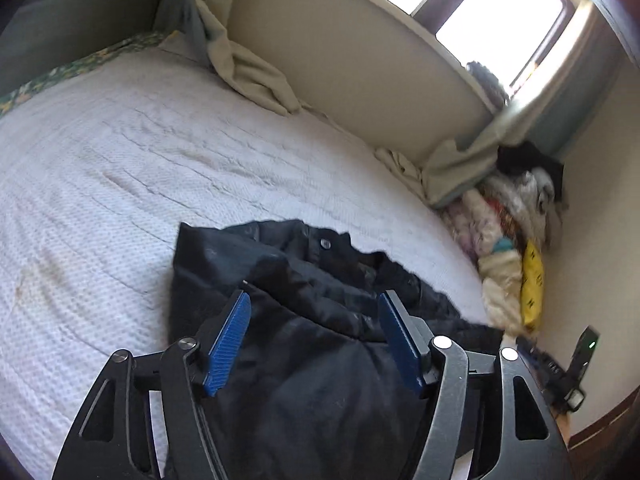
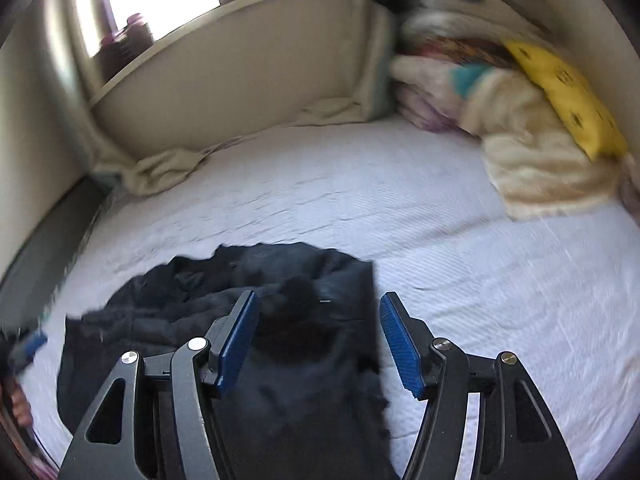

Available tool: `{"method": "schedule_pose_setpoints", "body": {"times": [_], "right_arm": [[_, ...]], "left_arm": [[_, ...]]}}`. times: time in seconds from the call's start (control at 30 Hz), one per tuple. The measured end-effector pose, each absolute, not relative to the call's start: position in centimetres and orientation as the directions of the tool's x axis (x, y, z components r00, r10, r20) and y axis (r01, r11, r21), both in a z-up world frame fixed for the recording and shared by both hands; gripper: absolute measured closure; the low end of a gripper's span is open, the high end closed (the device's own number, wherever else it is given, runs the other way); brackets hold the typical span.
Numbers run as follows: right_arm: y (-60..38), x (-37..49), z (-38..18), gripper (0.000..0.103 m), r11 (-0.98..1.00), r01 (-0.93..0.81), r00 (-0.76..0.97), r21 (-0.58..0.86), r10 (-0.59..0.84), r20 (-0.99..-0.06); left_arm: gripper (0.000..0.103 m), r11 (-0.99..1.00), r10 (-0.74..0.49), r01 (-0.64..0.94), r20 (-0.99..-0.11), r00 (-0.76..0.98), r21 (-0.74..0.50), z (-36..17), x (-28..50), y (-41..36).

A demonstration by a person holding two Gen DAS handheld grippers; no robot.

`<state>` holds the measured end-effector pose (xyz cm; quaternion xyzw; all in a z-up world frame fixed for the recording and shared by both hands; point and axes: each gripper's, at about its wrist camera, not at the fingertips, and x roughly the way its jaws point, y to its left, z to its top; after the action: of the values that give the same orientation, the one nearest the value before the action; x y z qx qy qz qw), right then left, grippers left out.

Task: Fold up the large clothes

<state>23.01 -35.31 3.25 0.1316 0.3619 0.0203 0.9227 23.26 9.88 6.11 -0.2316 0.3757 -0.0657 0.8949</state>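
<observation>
A large black jacket (image 1: 304, 320) lies bunched on the white bed cover (image 1: 120, 184), with buttons showing along its far edge. My left gripper (image 1: 314, 300) is open above the jacket, its blue pads (image 1: 228, 344) spread wide and holding nothing. In the right wrist view the same jacket (image 2: 224, 312) lies crumpled on the bed cover (image 2: 480, 280). My right gripper (image 2: 318, 300) is open over the jacket's right edge and holds nothing. The left gripper shows blurred at the left edge of that view (image 2: 28, 344).
A pile of folded clothes with a yellow item (image 2: 568, 96) sits in the bed's corner; it also shows in the left wrist view (image 1: 516, 240). Beige curtains (image 1: 248, 68) hang onto the bed below the window sill. A wall runs along the far side.
</observation>
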Motion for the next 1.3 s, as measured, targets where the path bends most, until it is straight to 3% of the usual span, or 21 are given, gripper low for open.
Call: {"method": "schedule_pose_setpoints", "body": {"times": [0.07,0.13,0.27,0.37,0.67,0.8,1.0,1.1,1.2,1.3], "right_arm": [[-33.5,23.7,2.6,0.044,0.97,0.018,0.711,0.241,0.157,-0.685],[-32.7,24.5,1.5,0.054,0.974,0.018,0.678,0.227,0.155,-0.718],[-31.2,26.4,-1.6,0.056,0.993,0.034,0.623,0.115,0.069,-0.779],[-31.2,27.4,-4.2,0.056,0.992,0.052,0.568,0.112,0.063,-0.821],[-31.5,28.0,-7.4,0.056,0.987,0.055,0.544,0.154,0.099,-0.833],[-30.3,27.3,-8.3,0.056,0.996,0.031,0.594,0.079,0.046,-0.803],[-30.4,27.3,-8.4,0.056,0.995,0.041,0.616,0.088,0.044,-0.786],[-32.0,27.7,-7.3,0.053,0.975,0.075,0.579,0.209,0.128,-0.805],[-33.7,27.3,-5.1,0.043,0.939,0.111,0.571,0.327,0.209,-0.794],[-34.5,26.0,-2.3,0.042,0.93,0.124,0.624,0.347,0.199,-0.756]], "left_arm": [[0.032,0.904,-0.261,-0.074,-0.68,0.685,-0.421,4.8,24.5,9.0],[0.032,0.921,-0.212,-0.111,-0.721,0.66,-0.373,3.3,26.0,8.7],[0.033,0.947,-0.137,-0.16,-0.798,0.587,-0.28,0.4,27.5,8.8],[0.031,0.942,-0.129,-0.199,-0.839,0.529,-0.271,-2.2,27.9,8.9],[0.029,0.957,-0.106,-0.173,-0.839,0.533,-0.231,-3.8,27.4,8.6],[0.025,0.968,-0.073,-0.16,-0.826,0.559,-0.194,-4.4,27.2,7.9],[0.023,0.955,-0.102,-0.174,-0.816,0.569,-0.24,-4.6,27.4,8.6],[0.023,0.937,-0.133,-0.198,-0.82,0.557,-0.286,-3.4,27.0,9.6],[0.021,0.909,-0.169,-0.231,-0.815,0.554,-0.347,-1.5,26.2,11.0],[0.019,0.878,-0.208,-0.253,-0.8,0.563,-0.407,0.2,25.2,12.5]]}}
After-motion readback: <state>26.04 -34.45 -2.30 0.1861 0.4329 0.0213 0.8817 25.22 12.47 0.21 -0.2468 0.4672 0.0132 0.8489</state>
